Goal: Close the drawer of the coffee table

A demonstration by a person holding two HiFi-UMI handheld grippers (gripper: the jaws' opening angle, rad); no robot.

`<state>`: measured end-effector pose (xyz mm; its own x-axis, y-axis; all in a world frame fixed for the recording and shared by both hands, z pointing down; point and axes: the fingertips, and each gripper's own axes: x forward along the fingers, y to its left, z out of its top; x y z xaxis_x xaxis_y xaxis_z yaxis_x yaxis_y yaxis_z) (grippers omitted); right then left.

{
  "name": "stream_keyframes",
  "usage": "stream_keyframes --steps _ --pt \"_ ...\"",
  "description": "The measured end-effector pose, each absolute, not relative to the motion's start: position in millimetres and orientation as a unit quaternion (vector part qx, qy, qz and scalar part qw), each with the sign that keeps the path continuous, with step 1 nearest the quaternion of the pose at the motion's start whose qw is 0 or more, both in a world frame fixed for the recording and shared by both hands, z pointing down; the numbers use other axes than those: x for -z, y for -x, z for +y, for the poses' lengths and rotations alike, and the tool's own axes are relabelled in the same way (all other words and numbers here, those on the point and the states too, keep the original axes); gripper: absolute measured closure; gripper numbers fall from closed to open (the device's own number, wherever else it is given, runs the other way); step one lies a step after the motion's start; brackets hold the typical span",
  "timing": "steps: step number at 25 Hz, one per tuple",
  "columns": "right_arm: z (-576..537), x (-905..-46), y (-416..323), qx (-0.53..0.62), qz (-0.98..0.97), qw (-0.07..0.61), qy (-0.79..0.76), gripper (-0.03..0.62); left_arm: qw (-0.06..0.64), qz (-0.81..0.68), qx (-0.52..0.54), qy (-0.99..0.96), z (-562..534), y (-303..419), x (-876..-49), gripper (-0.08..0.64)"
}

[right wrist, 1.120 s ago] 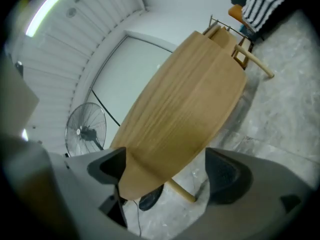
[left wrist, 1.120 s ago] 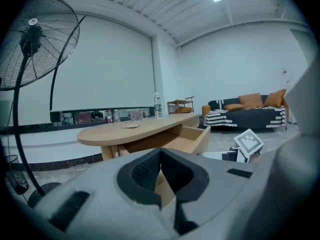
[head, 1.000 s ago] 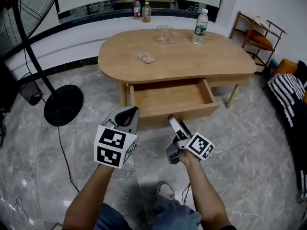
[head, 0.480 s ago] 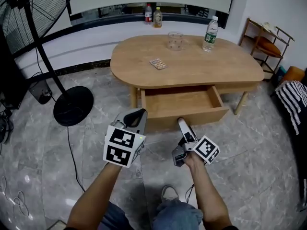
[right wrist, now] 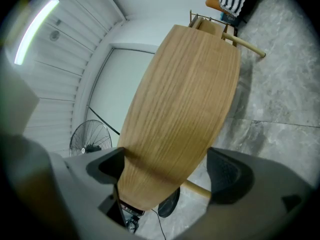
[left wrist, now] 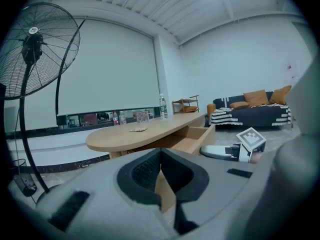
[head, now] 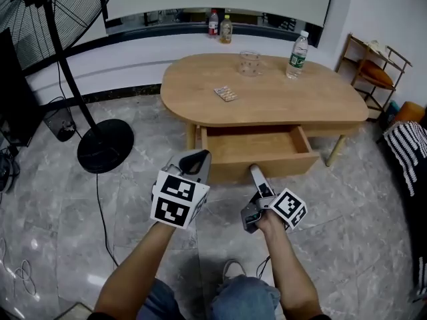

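The wooden coffee table [head: 280,99] stands ahead with its drawer [head: 253,144] pulled out towards me and nothing inside it. My right gripper [head: 254,172] is rolled on its side, its tip right at the drawer front [head: 273,165]; whether they touch I cannot tell. In the right gripper view the jaws of the right gripper [right wrist: 167,174] stand wide open with the drawer front [right wrist: 185,99] filling the space ahead. My left gripper [head: 197,157] hovers left of it, shut on nothing, and the left gripper view shows the left gripper [left wrist: 161,176] with pads together.
On the tabletop are a water bottle [head: 296,47], a glass [head: 250,62] and a blister pack [head: 225,93]. A standing fan's base [head: 105,145] sits on the floor at left. A small rack [head: 373,72] and a striped cushion [head: 410,145] are at right.
The head view has shifted, so the table sits a little further right and back. Both grippers keep their places before the drawer front. The drawer is open as far as before.
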<state>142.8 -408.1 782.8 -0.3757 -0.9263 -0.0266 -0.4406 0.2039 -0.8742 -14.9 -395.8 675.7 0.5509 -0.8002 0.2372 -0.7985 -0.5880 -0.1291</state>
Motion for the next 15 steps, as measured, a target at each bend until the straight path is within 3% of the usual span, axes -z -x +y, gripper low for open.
stream_keyframes --steps 15 --pt "-452 -785 -141 0.426 0.715 0.286 0.475 0.097 -0.007 0.469 0.132 0.873 -419 17 -678 0.555"
